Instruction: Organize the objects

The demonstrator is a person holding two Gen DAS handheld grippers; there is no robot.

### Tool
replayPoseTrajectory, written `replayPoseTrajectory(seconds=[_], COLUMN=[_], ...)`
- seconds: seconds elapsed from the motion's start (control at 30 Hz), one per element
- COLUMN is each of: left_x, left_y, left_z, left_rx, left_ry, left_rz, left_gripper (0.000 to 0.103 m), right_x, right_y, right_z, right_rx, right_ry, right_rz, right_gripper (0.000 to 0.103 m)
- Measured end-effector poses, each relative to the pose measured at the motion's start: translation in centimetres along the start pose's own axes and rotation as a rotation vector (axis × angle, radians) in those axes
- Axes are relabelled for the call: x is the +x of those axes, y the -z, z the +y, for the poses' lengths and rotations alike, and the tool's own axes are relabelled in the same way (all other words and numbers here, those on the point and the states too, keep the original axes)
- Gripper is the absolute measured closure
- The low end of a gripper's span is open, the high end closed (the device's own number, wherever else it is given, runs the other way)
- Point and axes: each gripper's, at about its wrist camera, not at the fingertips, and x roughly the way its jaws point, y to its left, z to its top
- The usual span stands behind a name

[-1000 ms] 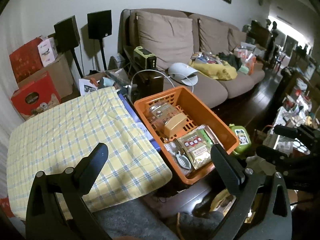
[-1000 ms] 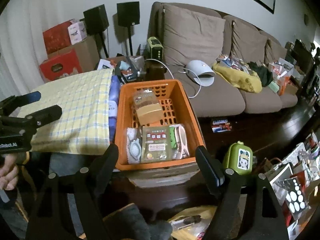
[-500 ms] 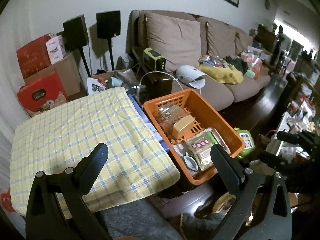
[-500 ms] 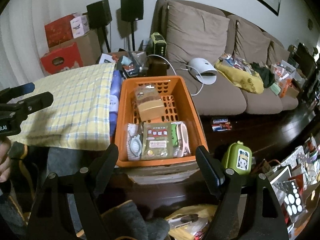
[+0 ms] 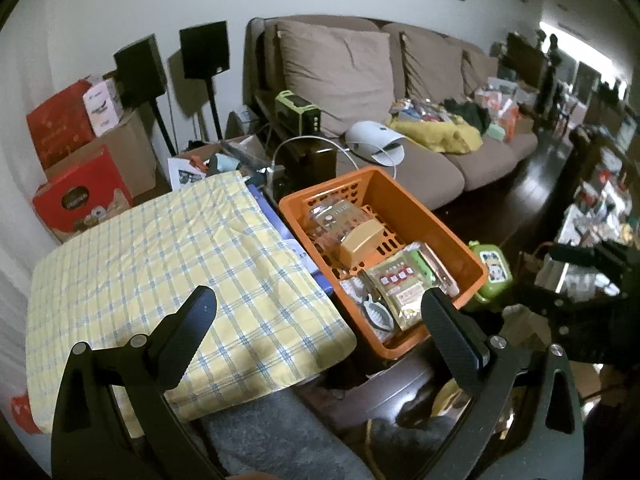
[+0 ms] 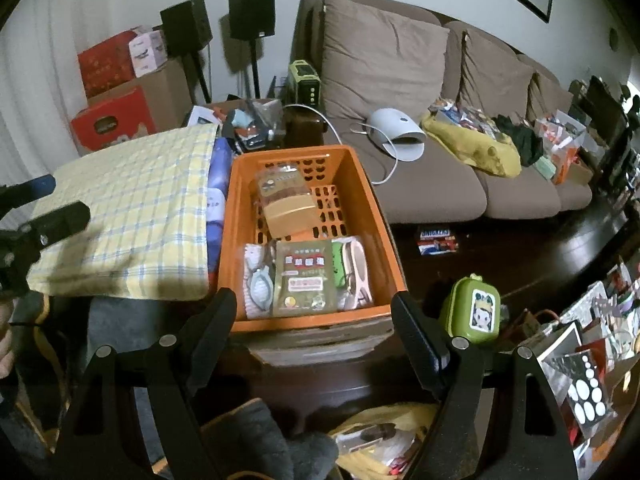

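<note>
**Desk:** Start at the left. What do you have?

**Me:** Farthest left, stacked red boxes point(image 5: 82, 196) against the wall, with two black speakers point(image 5: 204, 49) on stands behind. In front of them my left gripper point(image 5: 318, 308) hangs over the yellow checked cloth point(image 5: 168, 272). Its jaws are spread wide with nothing between them; one finger sits above the cloth, the other above the near corner of the basket.

**Desk:** And the basket itself?

**Me:** The orange basket point(image 6: 372, 216) stands just beside the cloth's right edge, on a box on top of a dark table. At its far end I see a clear packet point(image 6: 280, 184) with a tan box point(image 6: 290, 216) lying partly on it. At the near end, left to right: a white packet with a fish shape point(image 6: 258, 284), a gold-green sachet point(image 6: 304, 280), something green point(image 6: 338, 266), and a pink item point(image 6: 358, 270). They lie touching, side by side.

**Desk:** Your right gripper?

**Me:** My right gripper point(image 6: 314, 318) is released, its jaws apart and empty, just short of the basket's near rim.

**Desk:** Further right?

**Me:** A small green case point(image 6: 474, 310) with a cartoon sticker stands beside the basket, apart from it. Behind is a brown sofa point(image 6: 436, 196) carrying a white domed device point(image 6: 400, 130) and a yellow bundle point(image 6: 476, 148).
</note>
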Motion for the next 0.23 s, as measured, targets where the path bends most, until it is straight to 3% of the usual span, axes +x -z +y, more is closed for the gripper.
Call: replayPoseTrajectory(seconds=[0.23], left_x=[-0.32], left_y=[0.17], left_z=[-0.63], left_rx=[0.016], left_ry=[0.012], left_rz=[-0.011], left_gripper=[0.001], right_x=[0.52], right_y=[0.10], right_z=[0.16], right_rx=[-0.006], right_ry=[0.003], right_rz=[0.020], right_gripper=[0.022])
